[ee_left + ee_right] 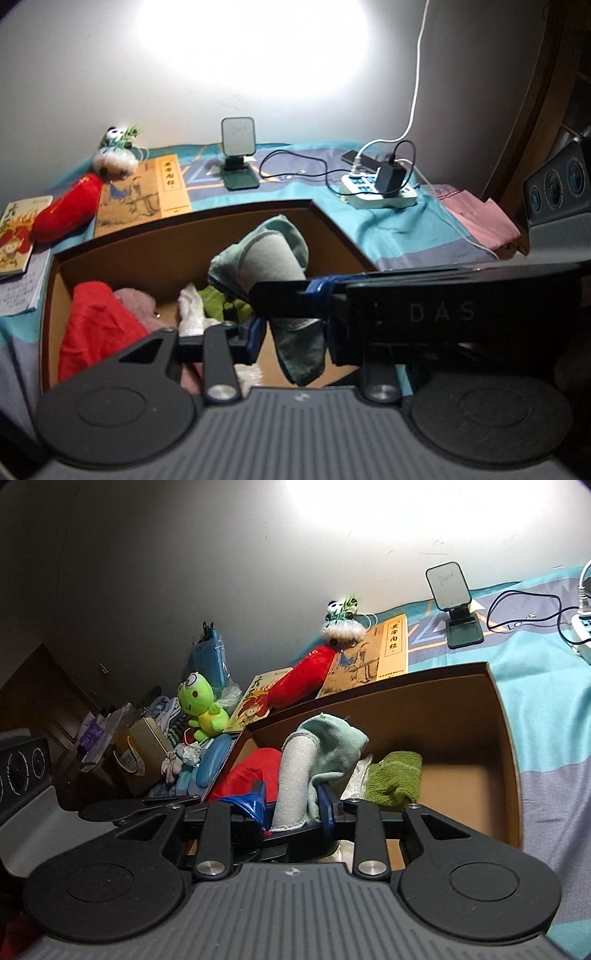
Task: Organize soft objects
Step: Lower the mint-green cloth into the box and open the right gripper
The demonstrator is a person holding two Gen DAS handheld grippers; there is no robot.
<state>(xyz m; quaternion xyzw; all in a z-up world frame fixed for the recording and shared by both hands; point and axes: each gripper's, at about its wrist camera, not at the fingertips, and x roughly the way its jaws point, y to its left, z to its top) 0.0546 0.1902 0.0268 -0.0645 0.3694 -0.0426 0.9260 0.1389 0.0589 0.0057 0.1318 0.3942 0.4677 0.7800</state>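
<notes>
Both claws pinching one teal-grey cloth (266, 254), left gripper (291, 332), right gripper (295, 808), over cardboard box (509, 746), green towel (395, 775) far right inside

We find open floor only at the right end of the cardboard box (506, 738), beyond the green cloth (393, 777); red fabric (96, 325) and a white cloth (192, 310) crowd its left.

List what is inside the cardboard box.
In the box: a red cloth, pink cloth, white cloth, green towel, and a teal cloth gripped by both grippers. Anything beneath them is hidden.
</notes>
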